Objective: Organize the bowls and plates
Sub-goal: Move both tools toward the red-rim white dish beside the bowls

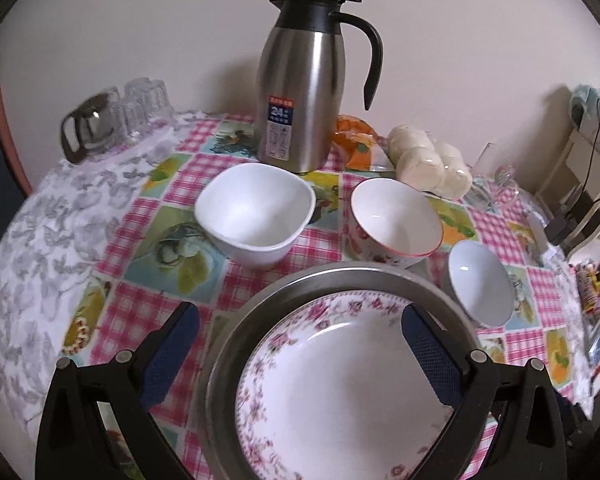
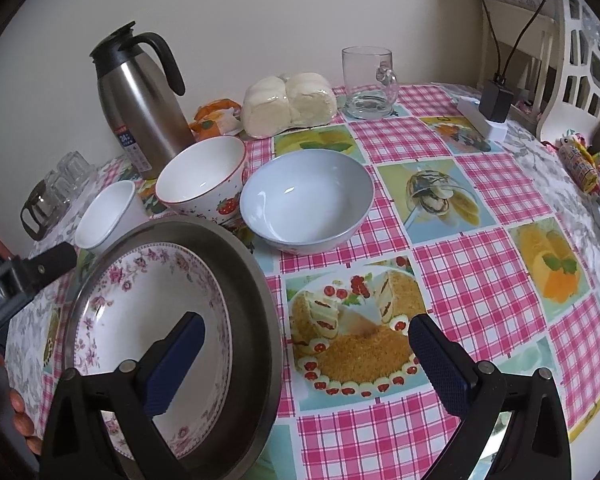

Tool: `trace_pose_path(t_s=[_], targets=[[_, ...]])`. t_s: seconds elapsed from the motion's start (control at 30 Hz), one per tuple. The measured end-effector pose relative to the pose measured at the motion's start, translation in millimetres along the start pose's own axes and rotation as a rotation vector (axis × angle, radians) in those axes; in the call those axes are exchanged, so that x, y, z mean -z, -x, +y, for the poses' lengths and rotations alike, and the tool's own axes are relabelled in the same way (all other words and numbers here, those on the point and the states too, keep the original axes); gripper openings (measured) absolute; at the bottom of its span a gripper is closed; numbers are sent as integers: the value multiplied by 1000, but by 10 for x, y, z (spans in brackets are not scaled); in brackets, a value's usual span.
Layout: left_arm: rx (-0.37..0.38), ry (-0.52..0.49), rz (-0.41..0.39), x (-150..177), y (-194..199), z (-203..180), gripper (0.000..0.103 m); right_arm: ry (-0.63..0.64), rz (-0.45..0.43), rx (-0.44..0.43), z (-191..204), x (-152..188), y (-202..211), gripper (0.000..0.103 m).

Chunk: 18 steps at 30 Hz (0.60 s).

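Both wrist cameras look forward and down along their own fingers over the checked tablecloth (image 1: pixel 148 308) toward the wall. The left view sits close above the floral plate (image 1: pixel 340 392); the right view stands just to its right. Shared — plate, steel thermos jug (image 2: pixel 140 108), three bowls, buns.

Round table (image 2: pixel 480 280) under a pink-checked cloth with food pictures. Resting on it: steel tray (image 2: pixel 256 320) bearing a floral plate (image 2: pixel 112 320); behind, square white bowl (image 1: pixel 256 212), strawberry bowl (image 2: pixel 204 180), pale blue bowl (image 2: pixel 306 200). Further back, steel jug (image 1: pixel 304 92), wrapped buns (image 2: pixel 290 100), orange packet (image 1: pixel 356 136), glass mug (image 2: pixel 368 84), upturned glasses (image 1: pixel 144 108), white adapter (image 2: pixel 482 120).
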<state>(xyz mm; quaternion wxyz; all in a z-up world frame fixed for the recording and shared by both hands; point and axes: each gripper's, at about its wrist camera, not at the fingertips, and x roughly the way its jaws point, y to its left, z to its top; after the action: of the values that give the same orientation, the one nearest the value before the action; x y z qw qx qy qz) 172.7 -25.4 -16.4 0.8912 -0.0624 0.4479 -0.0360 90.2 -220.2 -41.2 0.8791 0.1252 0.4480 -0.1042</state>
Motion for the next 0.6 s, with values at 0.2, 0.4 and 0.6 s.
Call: trace_pose_path(t_s=[0.2, 0.4, 0.6], targets=[[-42, -19, -30, -272, -73, 31, 101, -30, -18, -34, -22, -165, -16, 103], [-38, -97, -122, -629, -49, -3, 101, -27, -61, -47, -34, -569, 29, 103], [23, -197, -144, -1008, -66, -153, 101, 47, -90, -51, 55, -975, 33, 103]])
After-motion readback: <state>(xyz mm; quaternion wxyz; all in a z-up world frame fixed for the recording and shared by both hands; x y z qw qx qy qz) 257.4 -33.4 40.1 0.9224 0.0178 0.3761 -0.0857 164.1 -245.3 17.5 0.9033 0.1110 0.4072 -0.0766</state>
